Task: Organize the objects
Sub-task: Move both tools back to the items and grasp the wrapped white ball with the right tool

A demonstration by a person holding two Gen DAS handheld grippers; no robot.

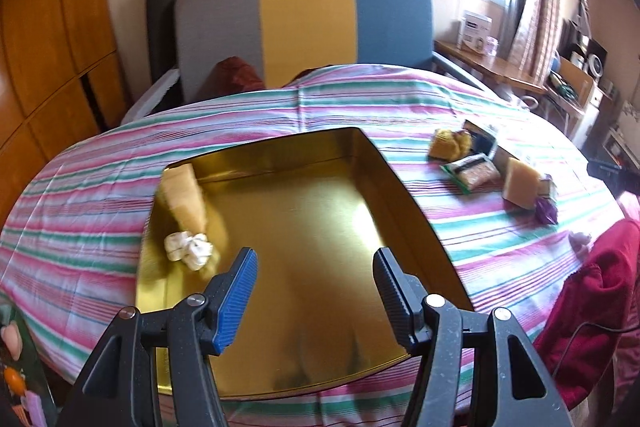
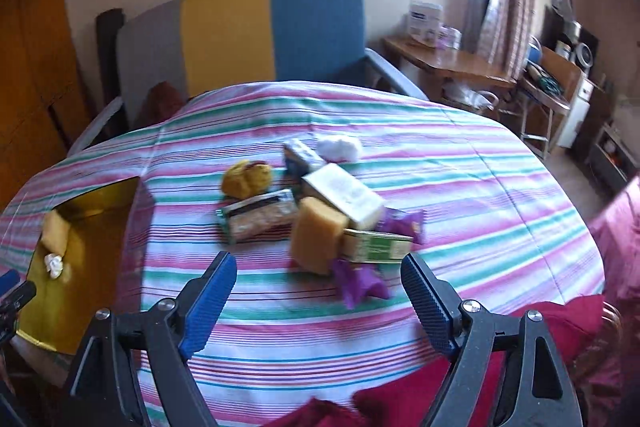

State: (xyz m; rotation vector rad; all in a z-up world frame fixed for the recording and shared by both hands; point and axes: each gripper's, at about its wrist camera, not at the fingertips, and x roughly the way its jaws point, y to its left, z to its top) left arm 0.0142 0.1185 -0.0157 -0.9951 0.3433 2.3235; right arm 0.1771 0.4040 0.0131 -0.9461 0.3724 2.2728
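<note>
A gold tin tray lies on the striped tablecloth and holds a tan sponge block and a small white lump at its left side. My left gripper hangs open over the tray's near half with nothing between its fingers. A pile of items lies right of the tray: a yellow sponge, a green-edged snack packet, a white box, a green and gold box, a purple wrapper, a yellow crumpled lump and white fluff. My right gripper stands open just short of the pile, empty.
The round table wears a pink, green and white striped cloth. A chair with grey, yellow and blue panels stands behind it. Red cloth drapes over the table's near right edge. A wooden side table and shelves fill the right.
</note>
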